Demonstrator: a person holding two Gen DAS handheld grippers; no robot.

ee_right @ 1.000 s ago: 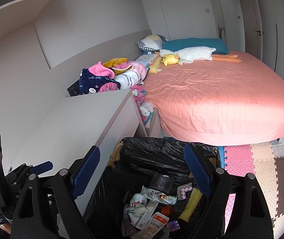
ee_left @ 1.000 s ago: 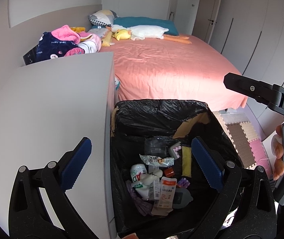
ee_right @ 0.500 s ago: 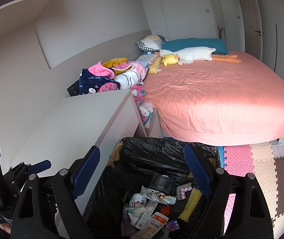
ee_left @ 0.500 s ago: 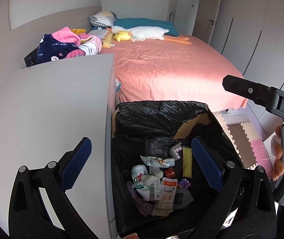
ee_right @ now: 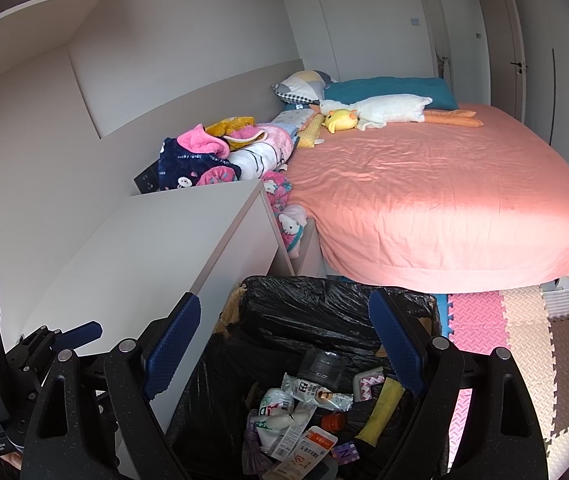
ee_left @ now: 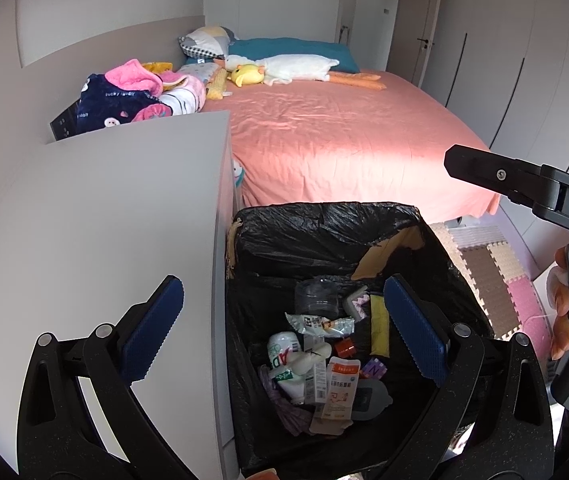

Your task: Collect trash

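A bin lined with a black bag (ee_left: 324, 220) (ee_right: 324, 292) stands on the floor between a white cabinet and the bed. Inside lie a white bottle (ee_left: 284, 356), a snack wrapper (ee_left: 320, 324), a clear cup (ee_left: 316, 296), a yellow packet (ee_left: 380, 328) and an orange-and-white packet (ee_left: 340, 388). My left gripper (ee_left: 282, 328) hangs open above the bin's left side with nothing between its blue pads. My right gripper (ee_right: 284, 348) also stands open and empty over the bin. One finger (ee_left: 484, 168) of the right gripper shows at the right edge of the left wrist view, held by a hand (ee_left: 564, 320).
A white cabinet top (ee_left: 104, 220) runs along the bin's left. Behind the bin is a bed with a pink sheet (ee_left: 344, 140), plush toys and pillows. A pile of clothes (ee_left: 132, 96) lies beyond the cabinet. Foam floor mats (ee_right: 524, 340) cover the floor to the right.
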